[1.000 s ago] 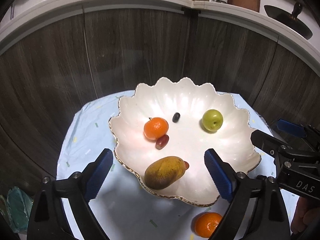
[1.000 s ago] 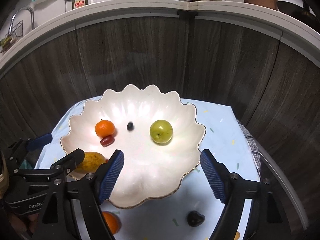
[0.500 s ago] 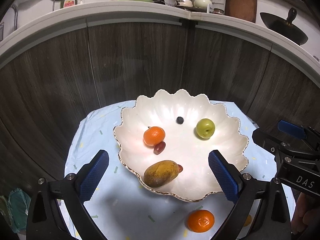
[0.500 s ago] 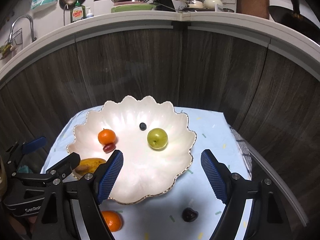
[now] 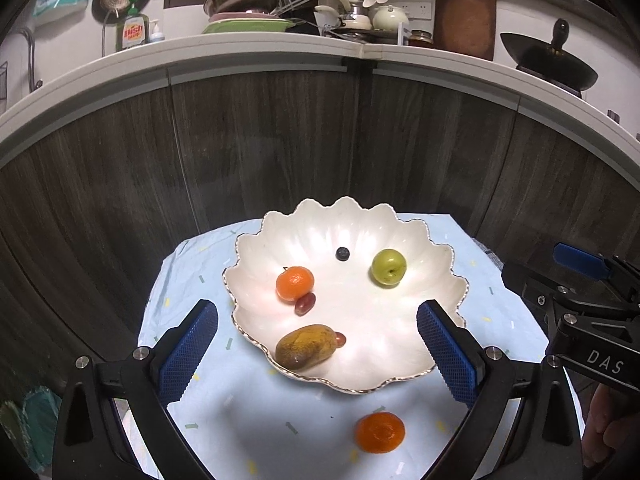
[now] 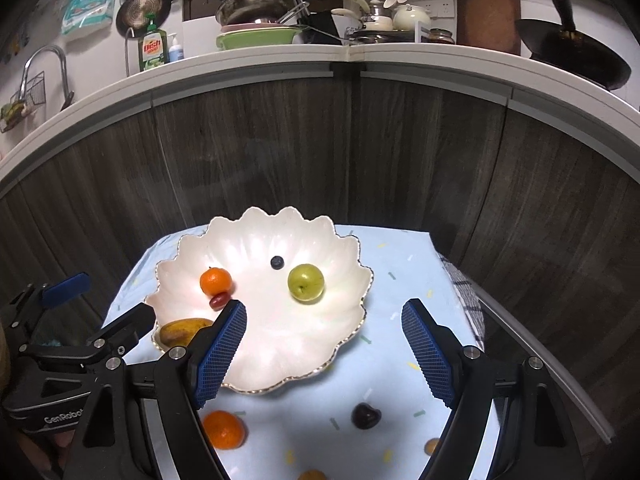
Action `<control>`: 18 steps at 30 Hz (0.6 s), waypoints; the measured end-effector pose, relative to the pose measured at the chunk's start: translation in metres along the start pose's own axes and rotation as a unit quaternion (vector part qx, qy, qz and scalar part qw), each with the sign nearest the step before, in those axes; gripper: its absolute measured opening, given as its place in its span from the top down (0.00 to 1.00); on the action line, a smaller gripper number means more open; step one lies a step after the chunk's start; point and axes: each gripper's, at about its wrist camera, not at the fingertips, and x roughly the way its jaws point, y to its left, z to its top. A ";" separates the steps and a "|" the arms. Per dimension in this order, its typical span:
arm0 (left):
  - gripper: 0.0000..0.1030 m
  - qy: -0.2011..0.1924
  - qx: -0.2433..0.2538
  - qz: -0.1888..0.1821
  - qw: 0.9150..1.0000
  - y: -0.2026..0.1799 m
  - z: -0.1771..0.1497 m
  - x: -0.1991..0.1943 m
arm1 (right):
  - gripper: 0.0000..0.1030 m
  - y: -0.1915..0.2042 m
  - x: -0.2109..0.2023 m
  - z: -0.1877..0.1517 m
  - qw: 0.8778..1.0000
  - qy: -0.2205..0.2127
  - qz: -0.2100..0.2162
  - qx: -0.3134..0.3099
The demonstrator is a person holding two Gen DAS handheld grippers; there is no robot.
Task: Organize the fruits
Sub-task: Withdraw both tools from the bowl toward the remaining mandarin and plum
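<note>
Kitchen setting: dark wood-grain cabinet fronts (image 5: pixel 280 152) curve across the middle of both views, topped by a white counter (image 5: pixel 256 46) crowded with pans, a dish-soap bottle (image 6: pixel 154 50) and a wok (image 6: pixel 576 58) at upper right. Low in the frame, a small bench under a pale blue cloth (image 5: pixel 200 280) with confetti marks.

On the cloth, centre of frame: a white scalloped bowl (image 5: pixel 400 224) with a gold rim. Inside it:
- a green apple (image 5: pixel 389 268), right of centre
- a blueberry (image 5: pixel 342 253), just left of the apple
- a tangerine (image 5: pixel 295 283), left side, with a red grape (image 5: pixel 305 304) touching its lower edge
- a yellow-brown mango (image 5: pixel 307 346) at the near rim, a second small red fruit tucked against its right end

Outside the bowl, on the cloth nearer the camera: a second tangerine (image 5: pixel 380 432), a dark cherry (image 6: pixel 365 416), and two small orange-brown fruits at the bottom edge of the right wrist view, partly cut off.

Left tongs (image 5: pixel 318 352): blue pads spread wide, nothing between them; they frame the near rim of the bowl from above. Right tongs (image 6: pixel 324 354): also spread apart, empty, hovering over the bowl's right edge and the bare cloth. Each pair shows at the side of the other's view.
</note>
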 end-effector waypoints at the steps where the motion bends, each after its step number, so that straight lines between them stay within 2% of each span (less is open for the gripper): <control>1: 0.02 0.000 0.002 -0.001 1.000 -0.001 0.000 -0.001 | 0.22 -0.001 -0.003 -0.001 1.000 -0.002 -0.001 0.001; 18: 0.02 -0.009 0.028 -0.009 1.000 -0.028 -0.012 -0.025 | 0.22 -0.023 -0.032 -0.017 1.000 -0.012 -0.013 0.011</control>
